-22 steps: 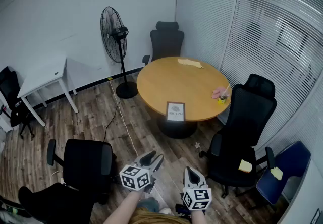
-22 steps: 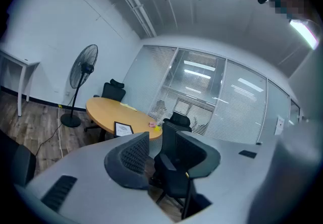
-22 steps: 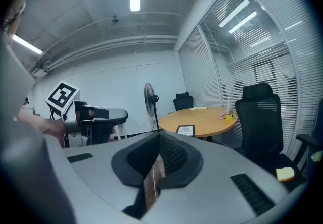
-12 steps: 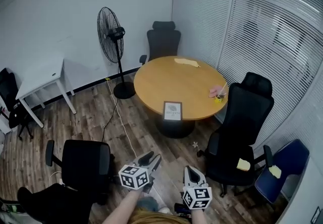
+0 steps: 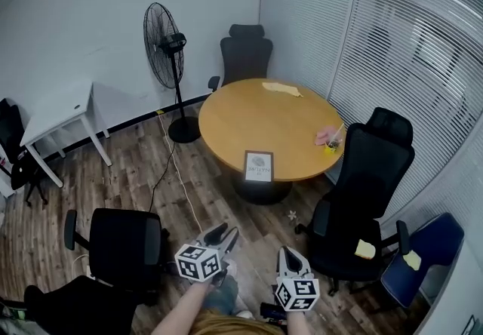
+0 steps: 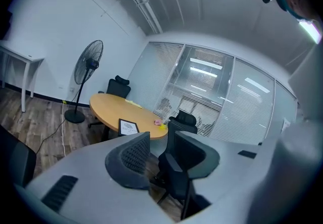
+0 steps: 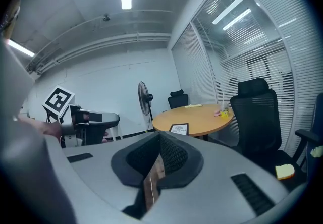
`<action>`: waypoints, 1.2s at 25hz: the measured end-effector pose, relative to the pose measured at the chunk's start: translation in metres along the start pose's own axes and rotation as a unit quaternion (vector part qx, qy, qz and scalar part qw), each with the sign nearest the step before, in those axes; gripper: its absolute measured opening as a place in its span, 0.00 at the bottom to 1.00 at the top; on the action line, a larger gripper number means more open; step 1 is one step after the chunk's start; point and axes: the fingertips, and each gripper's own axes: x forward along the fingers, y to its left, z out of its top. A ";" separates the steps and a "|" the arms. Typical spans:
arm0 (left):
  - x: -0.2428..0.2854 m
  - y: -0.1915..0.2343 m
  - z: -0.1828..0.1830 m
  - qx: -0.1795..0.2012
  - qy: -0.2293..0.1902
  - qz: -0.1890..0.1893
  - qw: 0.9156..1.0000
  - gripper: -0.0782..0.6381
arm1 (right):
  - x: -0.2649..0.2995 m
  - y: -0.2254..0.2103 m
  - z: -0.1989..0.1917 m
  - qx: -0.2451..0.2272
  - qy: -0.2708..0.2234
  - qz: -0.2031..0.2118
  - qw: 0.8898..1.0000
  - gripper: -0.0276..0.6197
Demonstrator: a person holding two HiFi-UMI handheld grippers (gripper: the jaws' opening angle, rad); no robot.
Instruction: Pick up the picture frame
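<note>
Black-framed picture frame (image 5: 259,166) sits at the near edge of the round wooden desk (image 5: 287,118), untouched. Left gripper (image 5: 223,236) jaws spread, nothing between them. Right gripper (image 5: 290,256) jaws pressed together, empty. Both well apart from the desk.

L hand-held gripper (image 6: 157,143) jaws apart; picture frame (image 6: 128,127), prob. upright, on round table (image 6: 107,103) beyond

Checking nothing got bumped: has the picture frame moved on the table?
No; the picture frame still stands at the same near edge of the round table.
</note>
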 end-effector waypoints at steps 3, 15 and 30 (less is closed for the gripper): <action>0.025 0.018 0.004 -0.008 0.002 0.000 1.000 0.34 | 0.027 -0.013 -0.003 -0.003 0.005 0.000 1.000 0.06; 0.182 0.124 0.065 -0.044 0.020 -0.008 0.999 0.33 | 0.180 -0.086 0.041 -0.005 0.026 -0.054 0.998 0.06; 0.279 0.200 0.096 -0.076 0.046 -0.039 0.995 0.33 | 0.282 -0.119 0.089 -0.027 0.016 -0.095 0.995 0.06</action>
